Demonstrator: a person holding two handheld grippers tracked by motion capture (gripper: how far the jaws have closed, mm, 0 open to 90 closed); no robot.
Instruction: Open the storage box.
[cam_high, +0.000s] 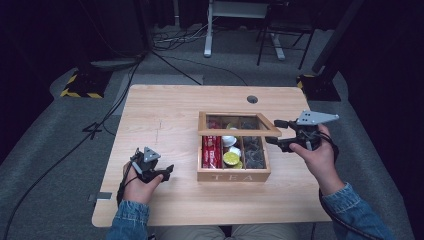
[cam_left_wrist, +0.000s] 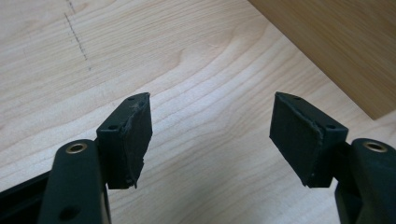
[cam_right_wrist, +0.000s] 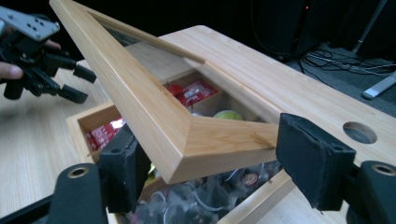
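Wooden tea box (cam_high: 233, 176), "TEA" on its front wall, sits right of centre on the light-wood table (cam_high: 165, 120). Lid (cam_high: 239, 131), a wooden frame with a clear pane, is part-raised and tilted over the box.

Right tool (cam_high: 272, 132) at the lid's right front corner. In the right gripper view that corner (cam_right_wrist: 187, 140) lies between the jaws: one pad (cam_right_wrist: 122, 175) is at the frame's left face, the other pad (cam_right_wrist: 314, 158) meets the frame's end edge. Jaws stand wide, clamped on the lid frame.

Box contents under the lid: red packets (cam_high: 211, 151) in the left compartment, a yellow-green round pod (cam_high: 231, 158) in the middle, dark wrapped bags (cam_high: 254, 152) on the right.

Left tool (cam_high: 167, 172) low over bare table, left of the box and apart from it. Jaws stand well parted, nothing between the pads (cam_left_wrist: 135, 140); wood grain beneath, box wall (cam_left_wrist: 336, 42) at upper right.
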